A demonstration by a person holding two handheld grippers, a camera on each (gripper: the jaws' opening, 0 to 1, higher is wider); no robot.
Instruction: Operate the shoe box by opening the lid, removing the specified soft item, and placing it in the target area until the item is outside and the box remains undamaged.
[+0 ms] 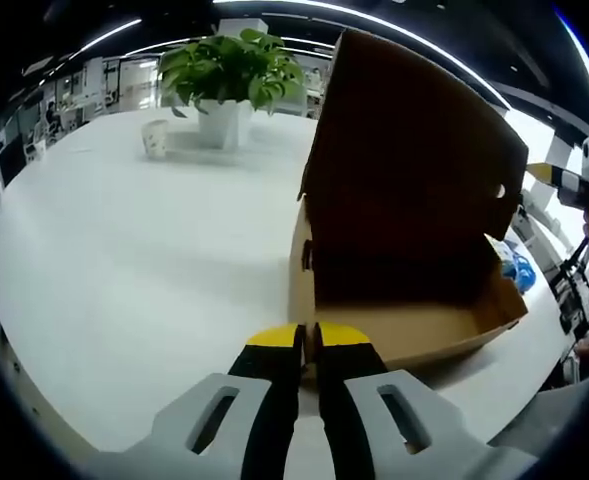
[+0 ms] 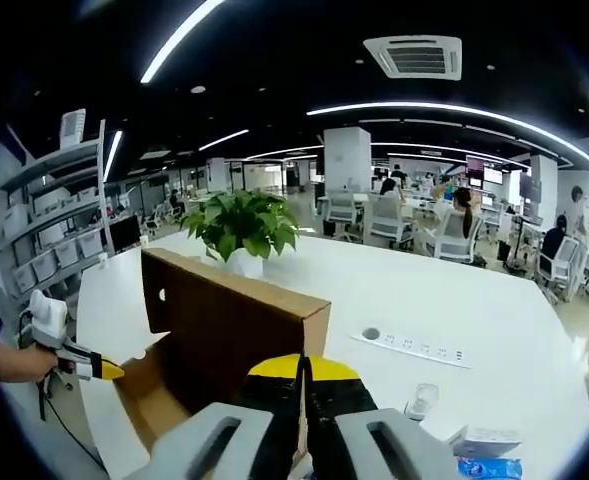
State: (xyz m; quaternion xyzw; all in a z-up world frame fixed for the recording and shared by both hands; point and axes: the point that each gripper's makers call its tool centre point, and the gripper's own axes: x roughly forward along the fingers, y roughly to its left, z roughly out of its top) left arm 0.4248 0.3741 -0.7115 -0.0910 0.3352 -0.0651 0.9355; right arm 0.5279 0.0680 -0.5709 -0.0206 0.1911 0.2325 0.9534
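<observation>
Pinching the box's (image 1: pixel 394 330) front edge with the left claw (image 1: pixel 309 345), jaws nearly shut. Same for the right claw (image 2: pixel 302 385), squeezing the raised lid (image 2: pixel 234 320). Thin cardboard, light, easy to bend, so gentle holds near edges. No soft thing seen inside. Farther back, plant (image 1: pixel 232 70) and cup (image 1: pixel 155 137).

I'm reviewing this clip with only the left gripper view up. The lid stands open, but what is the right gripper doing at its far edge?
Observer: In the right gripper view, the right gripper looks closed on the lid's side edge.
Operator: Is there anything on the table behind the lid?
Observer: A white power strip lies flat on the table, beyond the box.
Operator: Anything else?
Observer: A blue packet lies on the table near that gripper.
</observation>
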